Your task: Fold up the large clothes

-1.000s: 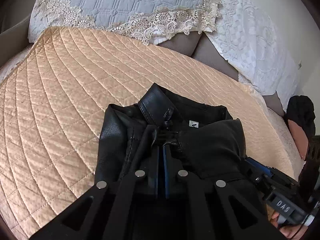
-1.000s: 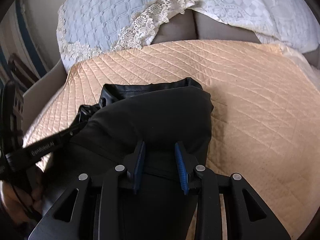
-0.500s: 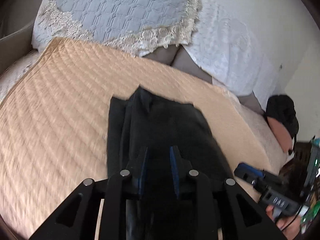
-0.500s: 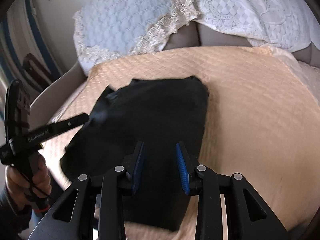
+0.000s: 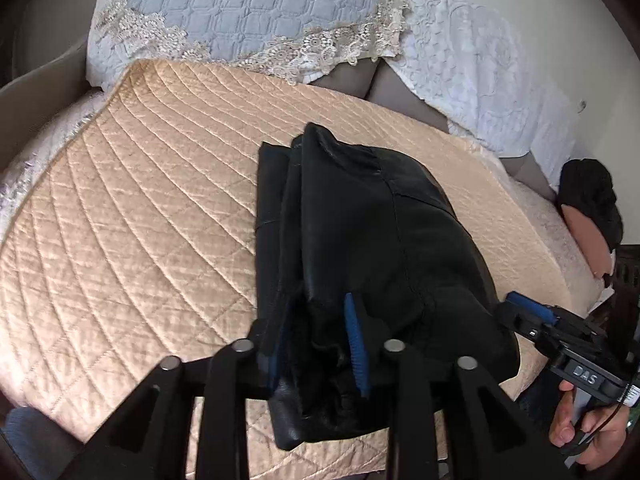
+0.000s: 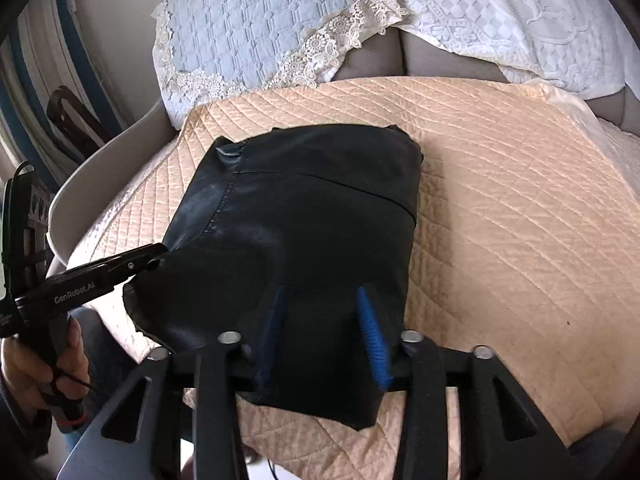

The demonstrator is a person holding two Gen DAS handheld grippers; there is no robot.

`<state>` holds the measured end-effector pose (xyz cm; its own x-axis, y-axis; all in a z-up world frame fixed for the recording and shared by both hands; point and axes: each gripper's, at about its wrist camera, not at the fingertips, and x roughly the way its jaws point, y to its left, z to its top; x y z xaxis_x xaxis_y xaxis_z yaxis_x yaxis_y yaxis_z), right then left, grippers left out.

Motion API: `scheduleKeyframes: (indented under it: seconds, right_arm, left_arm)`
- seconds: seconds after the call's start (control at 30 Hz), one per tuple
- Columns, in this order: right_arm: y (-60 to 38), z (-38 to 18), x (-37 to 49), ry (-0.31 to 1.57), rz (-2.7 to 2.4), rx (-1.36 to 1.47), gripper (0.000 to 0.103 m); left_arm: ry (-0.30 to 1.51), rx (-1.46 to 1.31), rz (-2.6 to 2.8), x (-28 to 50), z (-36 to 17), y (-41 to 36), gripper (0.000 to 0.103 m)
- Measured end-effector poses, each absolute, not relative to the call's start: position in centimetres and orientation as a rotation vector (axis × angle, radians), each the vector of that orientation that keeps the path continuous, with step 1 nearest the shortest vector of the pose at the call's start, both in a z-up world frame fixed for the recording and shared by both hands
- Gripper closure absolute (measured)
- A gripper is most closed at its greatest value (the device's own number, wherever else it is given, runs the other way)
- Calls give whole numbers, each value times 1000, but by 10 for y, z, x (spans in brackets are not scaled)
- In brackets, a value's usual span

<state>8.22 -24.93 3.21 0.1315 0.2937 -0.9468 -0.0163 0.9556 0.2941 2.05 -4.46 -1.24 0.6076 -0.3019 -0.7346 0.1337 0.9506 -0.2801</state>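
Observation:
A black leather jacket point(image 5: 368, 232) lies folded in a compact block on the peach quilted bedspread point(image 5: 120, 220), smooth back panel up point(image 6: 320, 208). My left gripper point(image 5: 318, 340) hovers over the jacket's near edge. Its jaws are opening, and a leather fold sits loosely between the blue pads without being pinched. From the right wrist view the left gripper's tip point(image 6: 154, 256) touches the jacket's left corner. My right gripper point(image 6: 322, 320) is above the near right part of the jacket. Its jaws are also opening and grip nothing. The right gripper point(image 5: 520, 312) also shows beside the jacket's right edge.
A blue-grey lace-trimmed pillow point(image 5: 248, 4) and a white lace pillow point(image 5: 480, 60) lie at the head of the bed. A dark bundle point(image 5: 588, 200) sits off the bed's right side. A pale curved chair back point(image 6: 104, 160) stands to the left. Hands point(image 6: 40, 360) hold the grippers.
The left gripper was shut on the jacket by the collar; the jacket is now folded over, collar hidden. Both grippers have pulled back toward the near edge and their jaws have parted.

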Motion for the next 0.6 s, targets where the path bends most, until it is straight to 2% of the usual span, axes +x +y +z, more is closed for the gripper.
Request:
scheduleKeyframes:
  seconds: [0.13, 0.27, 0.6]
  right_arm:
    - [-252, 37, 82, 1424, 232, 266, 52]
    - [-251, 39, 84, 1422, 237, 284, 45]
    - [-260, 33, 91, 1427, 217, 345, 43]
  left_arm:
    - [887, -188, -235, 18, -4, -43, 67]
    - [881, -181, -229, 16, 0, -43, 61]
    - [876, -172, -223, 25, 6, -44, 53]
